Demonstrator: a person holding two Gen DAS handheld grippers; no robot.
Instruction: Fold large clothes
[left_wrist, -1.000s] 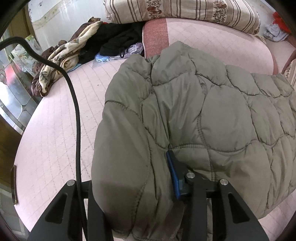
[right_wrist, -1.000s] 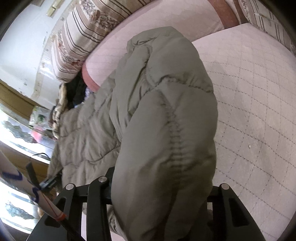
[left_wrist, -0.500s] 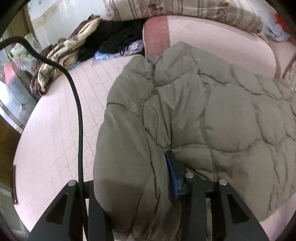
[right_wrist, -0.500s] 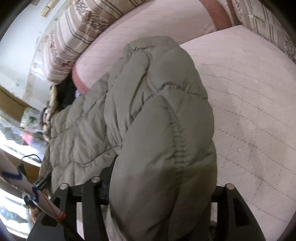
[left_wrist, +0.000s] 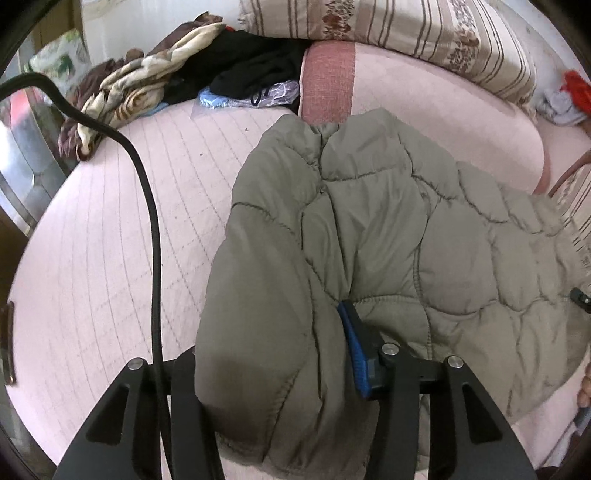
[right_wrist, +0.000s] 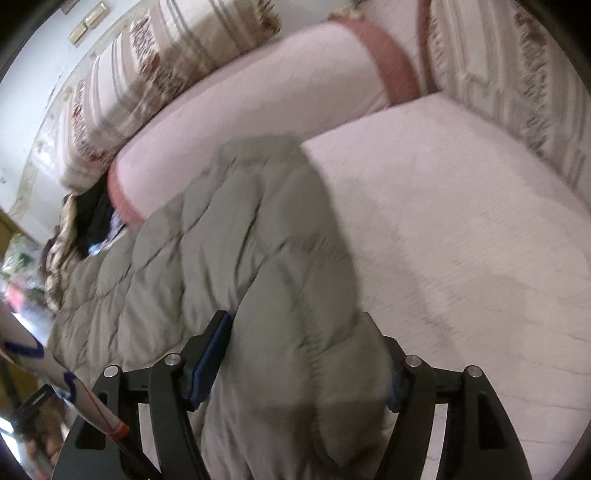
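An olive quilted puffer jacket (left_wrist: 388, 229) lies across the pink quilted bed (left_wrist: 110, 240), one end against a pink bolster. My left gripper (left_wrist: 269, 332) has a thick fold of the jacket's near edge between its fingers. The blue pad (left_wrist: 352, 347) still touches the fabric while the jaws are opening, and the other finger is hidden under the fold. In the right wrist view the jacket (right_wrist: 229, 251) runs off to the left. My right gripper (right_wrist: 295, 328) straddles a puffy fold with its jaws opening wide, and its blue pad (right_wrist: 210, 358) stands off the fabric.
A heap of patterned and black clothes (left_wrist: 155, 81) lies at the bed's back left. A striped pillow (left_wrist: 406, 33) rests on the pink bolster (left_wrist: 443, 122). A black cable (left_wrist: 151, 221) hangs over the left side. A white stick (right_wrist: 55, 380) crosses the right view's lower left.
The right jaws have spread wide and the fold between them has slumped down. The left jaws have widened a little, and that gripper has drawn back slightly with the fold still between them.
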